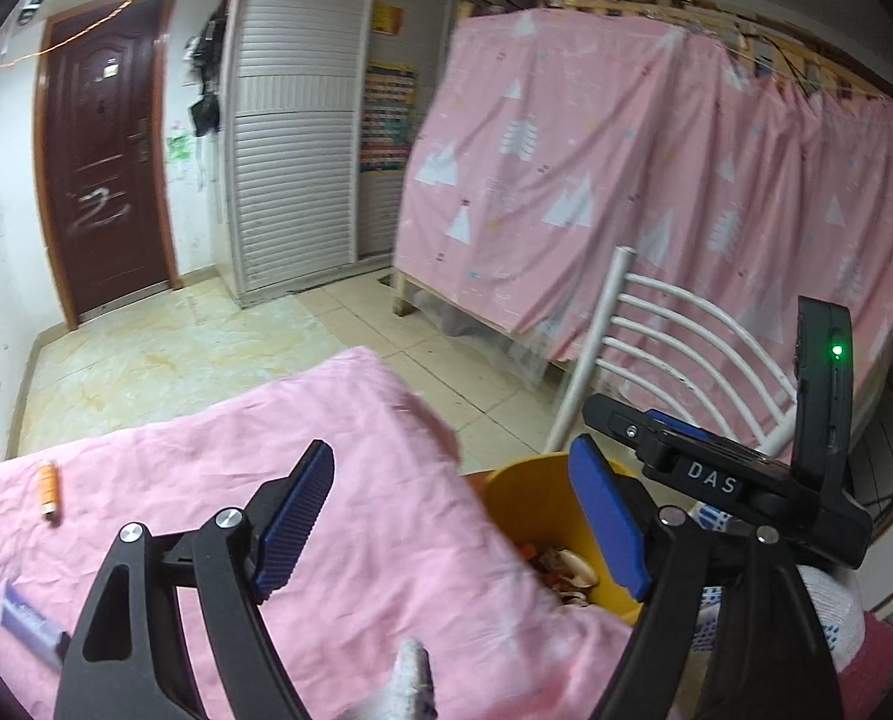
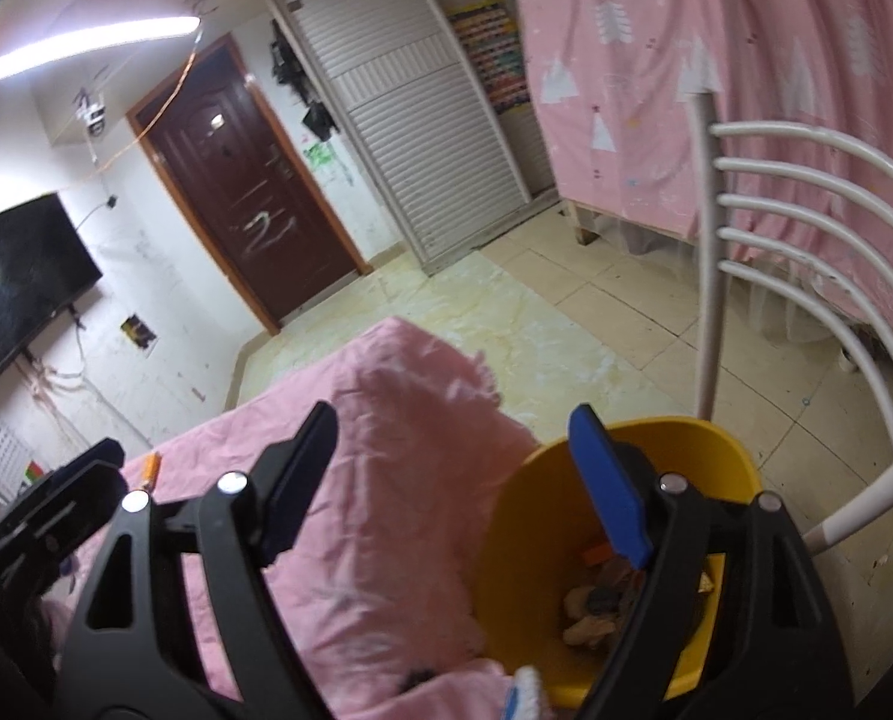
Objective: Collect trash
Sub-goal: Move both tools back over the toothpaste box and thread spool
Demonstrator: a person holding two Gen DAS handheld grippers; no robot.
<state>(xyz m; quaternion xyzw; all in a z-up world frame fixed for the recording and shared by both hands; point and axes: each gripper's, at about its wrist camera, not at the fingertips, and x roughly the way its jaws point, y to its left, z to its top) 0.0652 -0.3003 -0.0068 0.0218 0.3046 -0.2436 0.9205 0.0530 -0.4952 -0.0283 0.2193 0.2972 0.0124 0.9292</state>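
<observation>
Left wrist view: left claw (image 1: 452, 531) spread, empty, beside the round yellow plastic bin (image 1: 521, 495) holding scraps; right claw (image 2: 455, 480) spread too, one finger over that bin; orange lighter (image 1: 49, 487) lies well apart.

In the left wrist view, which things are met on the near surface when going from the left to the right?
Purple wrapper → orange lighter → pink cloth → yellow bin → right tool.

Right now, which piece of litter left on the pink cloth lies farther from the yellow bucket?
The purple-and-white wrapper at the cloth's near left edge, in the left wrist view. The orange lighter lies farther up the cloth, somewhat closer to the yellow bucket.
</observation>
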